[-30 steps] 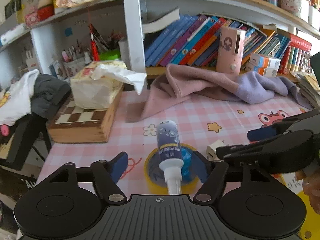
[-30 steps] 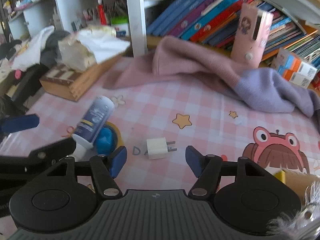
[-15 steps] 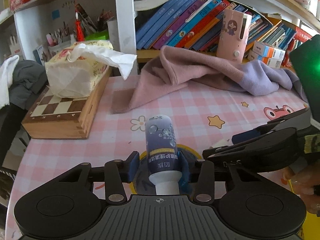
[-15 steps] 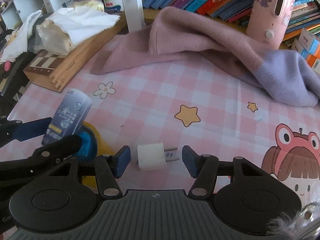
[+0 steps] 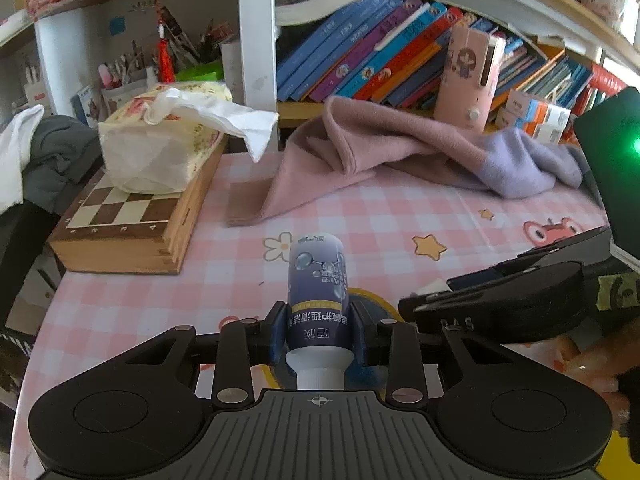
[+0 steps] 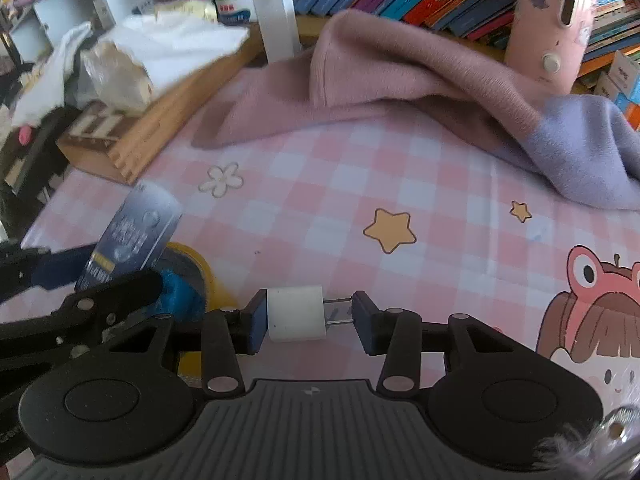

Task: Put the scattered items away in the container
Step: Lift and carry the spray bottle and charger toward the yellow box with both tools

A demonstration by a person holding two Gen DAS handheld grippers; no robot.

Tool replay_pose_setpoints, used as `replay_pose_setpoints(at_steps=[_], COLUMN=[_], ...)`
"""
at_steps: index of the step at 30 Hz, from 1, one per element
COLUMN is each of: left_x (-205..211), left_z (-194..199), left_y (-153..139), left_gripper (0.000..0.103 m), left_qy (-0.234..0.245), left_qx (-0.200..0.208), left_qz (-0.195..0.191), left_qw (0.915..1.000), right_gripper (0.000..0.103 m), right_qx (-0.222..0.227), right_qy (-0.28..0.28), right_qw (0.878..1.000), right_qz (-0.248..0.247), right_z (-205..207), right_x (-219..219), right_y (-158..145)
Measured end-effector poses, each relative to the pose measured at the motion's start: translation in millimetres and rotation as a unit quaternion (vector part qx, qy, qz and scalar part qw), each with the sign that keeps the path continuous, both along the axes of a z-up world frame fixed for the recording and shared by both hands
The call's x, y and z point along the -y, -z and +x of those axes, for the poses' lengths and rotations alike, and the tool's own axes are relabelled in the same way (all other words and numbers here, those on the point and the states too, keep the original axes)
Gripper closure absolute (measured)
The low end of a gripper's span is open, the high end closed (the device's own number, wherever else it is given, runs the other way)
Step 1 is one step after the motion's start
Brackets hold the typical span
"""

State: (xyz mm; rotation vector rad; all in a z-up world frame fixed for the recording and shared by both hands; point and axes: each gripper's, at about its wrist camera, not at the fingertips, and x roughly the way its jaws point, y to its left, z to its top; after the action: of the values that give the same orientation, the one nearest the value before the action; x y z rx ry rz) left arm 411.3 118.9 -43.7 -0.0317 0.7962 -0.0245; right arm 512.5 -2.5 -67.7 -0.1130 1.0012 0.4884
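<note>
Blue-padded left gripper [image 5: 318, 334] clamps the bottle [image 5: 318, 292], its length running near to far, cap nearest. To the right, the right gripper [image 6: 306, 316] brackets the plug [image 6: 295, 314], prongs pointing right, jaws barely touching.

Far left: tissue pack [image 5: 160, 140] on wooden chessboard box [image 5: 132, 224]. Far centre-right: pink-purple cloth [image 5: 400, 152] on checked tablecloth [image 5: 360, 220]; books [image 5: 360, 56] behind on shelf.
</note>
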Motion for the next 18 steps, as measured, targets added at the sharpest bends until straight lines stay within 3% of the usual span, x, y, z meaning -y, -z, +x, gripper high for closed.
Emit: replay_pose_setpoints(at_steps=[18], left_x=[-0.3], left_z=[-74.9], left_y=[-45.2], left_gripper=[0.072], left_qy=[-0.002], left_qx=[0.037], left_qz=[-0.051], left_qw=[0.9980], right_gripper=[0.061], right_qx=[0.048], right_qy=[0.007], right_qw=[0.997], right_qz=[0.053], right_z=[-72.1], right_x=[24.9], right_y=[-63.5])
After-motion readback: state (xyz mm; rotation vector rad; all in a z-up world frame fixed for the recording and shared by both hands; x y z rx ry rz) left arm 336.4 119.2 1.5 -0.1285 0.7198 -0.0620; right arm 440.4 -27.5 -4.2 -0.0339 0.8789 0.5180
